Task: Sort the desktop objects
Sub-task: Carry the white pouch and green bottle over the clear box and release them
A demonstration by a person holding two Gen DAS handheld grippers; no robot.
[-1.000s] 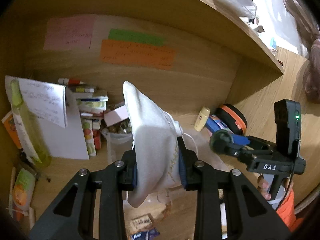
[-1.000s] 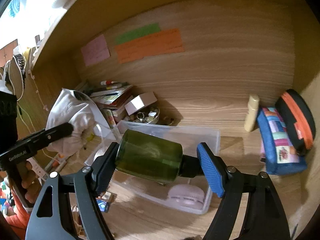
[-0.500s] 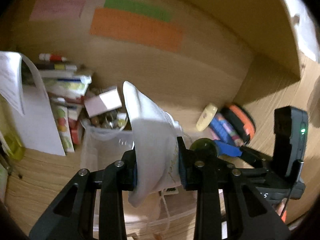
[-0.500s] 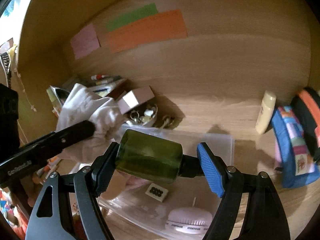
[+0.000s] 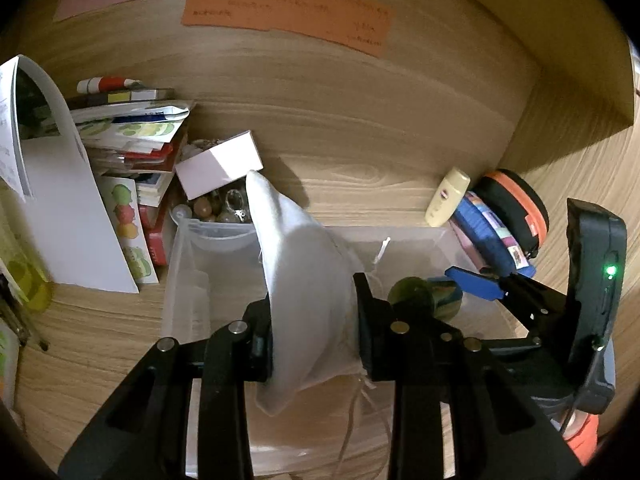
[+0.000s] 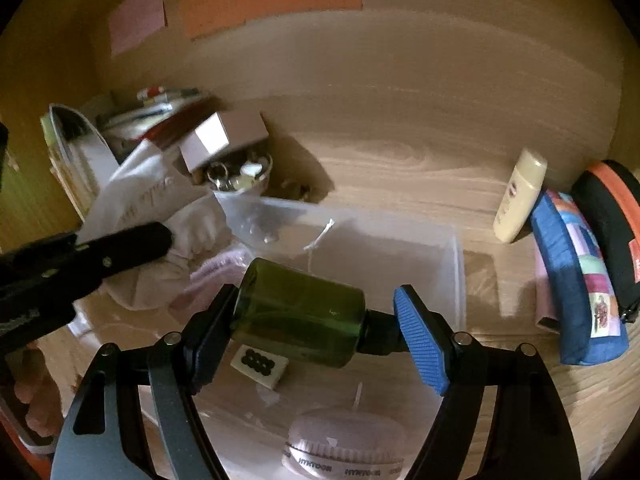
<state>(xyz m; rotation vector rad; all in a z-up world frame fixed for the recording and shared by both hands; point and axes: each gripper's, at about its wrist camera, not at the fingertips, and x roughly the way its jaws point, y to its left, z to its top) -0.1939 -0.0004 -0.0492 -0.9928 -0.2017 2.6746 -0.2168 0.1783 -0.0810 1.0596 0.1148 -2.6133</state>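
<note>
Both hand-held grippers have come down closer to the clear plastic box (image 5: pixel 200 280) since a second ago, and the paper notes on the wall have slid up to the top edge. Seen from the left wrist, the wooden table (image 5: pixel 360 184) sits in a wooden nook with an orange note (image 5: pixel 286 12) on the back wall; its writing is too small to read. The left hand-held gripper (image 5: pixel 312 304) pinches a white cloth pouch (image 5: pixel 304 272) over the box. Seen from the right wrist, a pale round thing (image 6: pixel 344 448) lies in the box, with a printed band I cannot read. The right hand-held gripper (image 6: pixel 320 320) stands wide, squeezing a green bottle (image 6: pixel 300 316) end to end above the box.
</note>
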